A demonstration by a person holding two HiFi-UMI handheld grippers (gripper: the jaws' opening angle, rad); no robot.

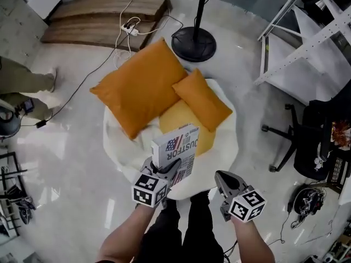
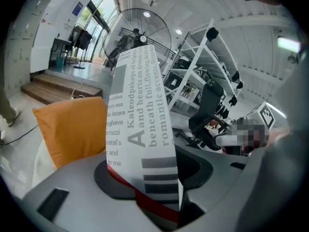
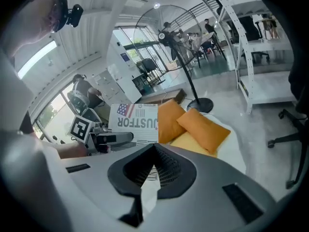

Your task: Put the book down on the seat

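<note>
The book (image 1: 175, 149), white and grey with a flag and large print on its cover, stands upright over the front of the white round seat (image 1: 226, 147). My left gripper (image 1: 164, 174) is shut on the book's lower edge. In the left gripper view the book (image 2: 142, 129) rises from between the jaws of the left gripper (image 2: 145, 180), and its red edge is pinched there. My right gripper (image 1: 222, 181) hangs to the right of the book, shut and empty. The right gripper view shows the book (image 3: 134, 122) to the left, beyond the right gripper (image 3: 154, 149).
A large orange cushion (image 1: 140, 86), a smaller one (image 1: 202, 99) and a yellow one (image 1: 181, 119) lie on the seat. Behind it stand a fan's black base (image 1: 193, 44), wooden steps (image 1: 104, 15) and a power strip (image 1: 130, 30). A white rack (image 1: 307, 43) and an office chair (image 1: 312, 141) are at the right.
</note>
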